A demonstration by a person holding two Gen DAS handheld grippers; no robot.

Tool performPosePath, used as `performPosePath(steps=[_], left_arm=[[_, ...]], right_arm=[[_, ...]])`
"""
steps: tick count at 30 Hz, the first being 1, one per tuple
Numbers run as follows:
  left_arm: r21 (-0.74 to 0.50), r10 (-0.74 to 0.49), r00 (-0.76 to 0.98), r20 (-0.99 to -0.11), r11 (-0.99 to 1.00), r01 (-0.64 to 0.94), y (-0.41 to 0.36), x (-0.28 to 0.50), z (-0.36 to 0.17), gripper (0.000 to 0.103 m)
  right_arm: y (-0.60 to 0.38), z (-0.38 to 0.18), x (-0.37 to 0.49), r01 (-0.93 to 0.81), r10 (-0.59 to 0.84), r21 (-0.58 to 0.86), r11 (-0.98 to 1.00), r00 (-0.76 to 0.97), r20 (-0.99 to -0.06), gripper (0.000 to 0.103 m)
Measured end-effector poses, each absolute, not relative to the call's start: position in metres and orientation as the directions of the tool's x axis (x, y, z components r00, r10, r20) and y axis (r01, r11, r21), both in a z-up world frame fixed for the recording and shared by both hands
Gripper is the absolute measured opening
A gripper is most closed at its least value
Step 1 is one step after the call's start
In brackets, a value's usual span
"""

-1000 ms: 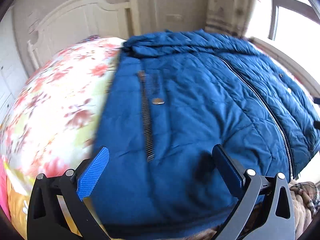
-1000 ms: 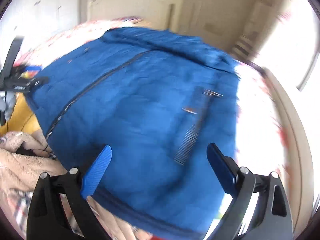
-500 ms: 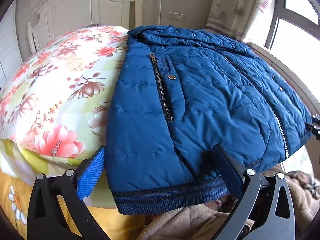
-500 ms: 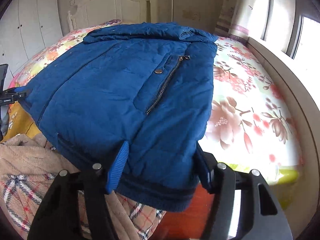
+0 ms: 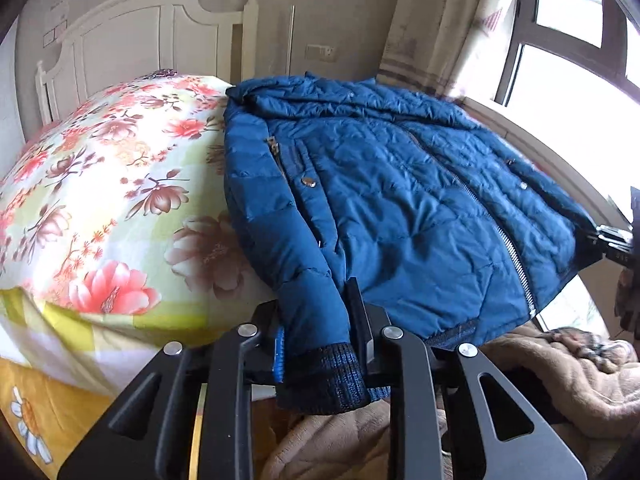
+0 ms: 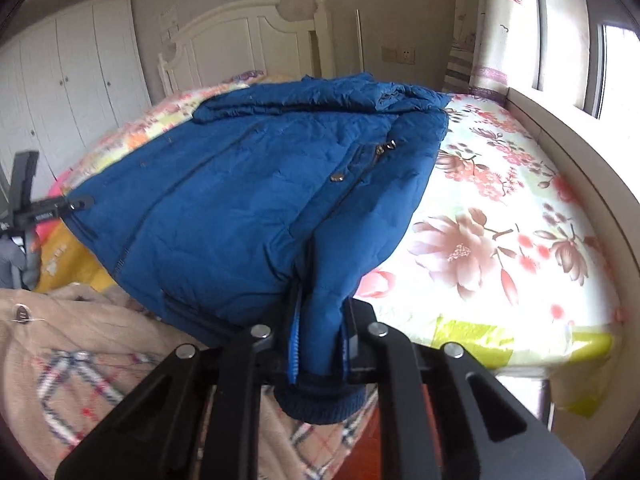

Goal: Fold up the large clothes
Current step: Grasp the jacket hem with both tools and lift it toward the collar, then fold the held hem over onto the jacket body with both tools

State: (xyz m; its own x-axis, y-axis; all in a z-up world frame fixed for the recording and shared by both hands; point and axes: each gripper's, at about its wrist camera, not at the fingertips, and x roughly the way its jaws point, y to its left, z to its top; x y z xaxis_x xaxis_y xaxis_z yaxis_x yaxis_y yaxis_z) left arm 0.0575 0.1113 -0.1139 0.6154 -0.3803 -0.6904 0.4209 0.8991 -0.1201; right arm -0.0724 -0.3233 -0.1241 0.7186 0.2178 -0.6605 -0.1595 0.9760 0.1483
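A padded, quilted blue jacket [image 5: 400, 200] lies front-up on the bed with the flower-printed sheet [image 5: 100, 200], its long axis running from the ribbed dark-blue hem at the near edge of the bed to the collar, which points toward the white panelled headboard [image 5: 160, 40]. The left gripper [image 5: 320, 344] is closing its 2 fingers on the hem's corner, cloth bunched between the pads and the knit band hanging out below them. The right gripper [image 6: 320, 340] is closing on the opposite hem corner, pinching a thick fold of the jacket [image 6: 260, 200]. The left wrist view shows the central zip running the length of the jacket and a dark-framed window [image 5: 568, 40]. Only the right wrist view shows the white wardrobe doors [image 6: 72, 80] and the check pattern on the beige blanket [image 6: 80, 360] below the hem.
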Motion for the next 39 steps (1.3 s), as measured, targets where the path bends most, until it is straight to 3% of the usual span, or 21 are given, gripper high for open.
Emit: performPosePath(steps=[4,10,13,16,20,23,24,26,27,28,29,33,36,39], left_arm=[[-0.205,-0.445,0.636,-0.630,0.886,0.417,0.135,0.021,-0.087,0.022],[-0.353,-0.584,0.673,-0.454,0.811,0.466,0.168,-0.019,-0.027,0.022],[-0.431,-0.645,0.671,-0.366,0.756,0.492,0.170,0.012,0.005,0.023],[-0.481,-0.669,0.664,-0.333,0.727,0.491,0.156,0.082,0.039,0.023],[-0.523,-0.631,0.665,-0.399,0.752,0.401,0.126,0.202,0.069,0.025],[-0.558,-0.589,0.650,-0.480,0.777,0.292,0.115,0.288,0.064,0.029],[-0.584,-0.588,0.633,-0.503,0.772,0.253,0.112,0.313,0.059,0.031],[-0.621,-0.564,0.621,-0.544,0.768,0.154,0.119,0.366,0.041,0.046],[-0.606,-0.510,0.665,-0.545,0.788,0.108,0.131,0.381,0.037,0.052],[-0.585,-0.463,0.700,-0.543,0.807,0.079,0.137,0.383,0.035,0.067],[-0.562,-0.413,0.735,-0.537,0.825,0.053,0.147,0.389,0.033,0.077],[-0.448,-0.368,0.724,-0.584,0.889,0.091,0.158,0.404,0.018,0.078],[-0.394,-0.456,0.621,-0.637,0.886,0.247,0.137,0.412,-0.006,0.078],[-0.388,-0.538,0.498,-0.680,0.841,0.378,0.110,0.417,-0.032,0.085]], right_arm=[[-0.331,-0.101,-0.106,-0.210,0.308,0.227,0.951,0.723,-0.619,0.013],[-0.331,-0.030,-0.156,-0.255,0.359,0.281,0.925,0.827,-0.433,0.013],[-0.336,0.001,-0.133,-0.231,0.323,0.260,0.938,0.856,-0.404,0.013],[-0.349,0.037,-0.063,-0.200,0.289,0.256,0.946,0.877,-0.383,0.013],[-0.377,0.060,0.055,-0.123,0.254,0.317,0.941,0.873,-0.416,0.014],[-0.410,0.051,0.144,-0.024,0.250,0.444,0.896,0.852,-0.460,0.022],[-0.425,0.042,0.172,0.006,0.273,0.510,0.860,0.839,-0.470,0.030],[-0.452,0.021,0.206,0.070,0.311,0.639,0.766,0.830,-0.463,0.050],[-0.464,0.015,0.215,0.114,0.277,0.657,0.745,0.843,-0.461,0.071],[-0.474,0.011,0.218,0.155,0.218,0.648,0.746,0.863,-0.456,0.077],[-0.483,0.009,0.220,0.174,0.169,0.622,0.763,0.876,-0.451,0.077],[-0.483,-0.010,0.244,0.172,0.119,0.423,0.889,0.807,-0.579,0.077],[-0.464,-0.033,0.266,0.098,0.151,0.325,0.941,0.736,-0.660,0.077],[-0.439,-0.061,0.283,0.025,0.188,0.274,0.961,0.668,-0.720,0.077]])
